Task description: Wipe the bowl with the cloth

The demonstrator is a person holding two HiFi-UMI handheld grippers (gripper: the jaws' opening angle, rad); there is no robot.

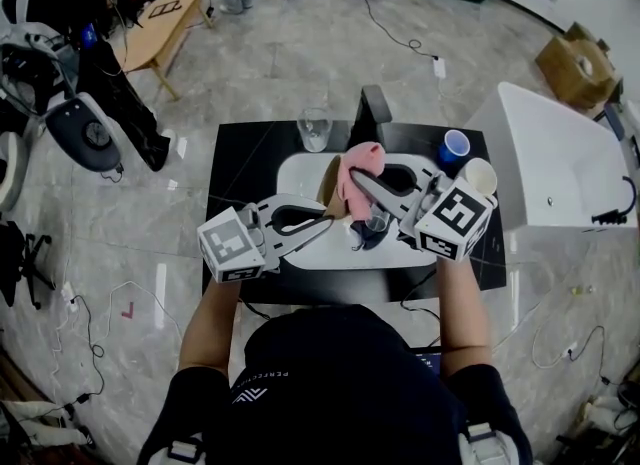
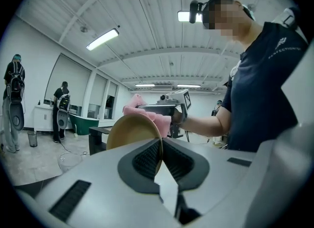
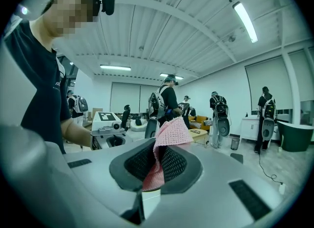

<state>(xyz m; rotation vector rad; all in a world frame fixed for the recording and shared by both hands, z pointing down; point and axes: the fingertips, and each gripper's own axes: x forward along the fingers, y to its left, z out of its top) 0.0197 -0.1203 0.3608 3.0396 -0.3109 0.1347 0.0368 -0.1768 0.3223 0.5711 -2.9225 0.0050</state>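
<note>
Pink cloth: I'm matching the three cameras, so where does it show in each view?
Head view: pink cloth at centre, beside the bowl.
Left gripper view: centre, behind the bowl's rim.
Right gripper view: centre, clamped in the right gripper's tongs.
Shared landmark: the person's dark shirt, seen in all three.

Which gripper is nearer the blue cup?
Right. The right gripper, holding the cloth, is left of the blue cup; the left gripper, holding the bowl, is farther left.
</note>
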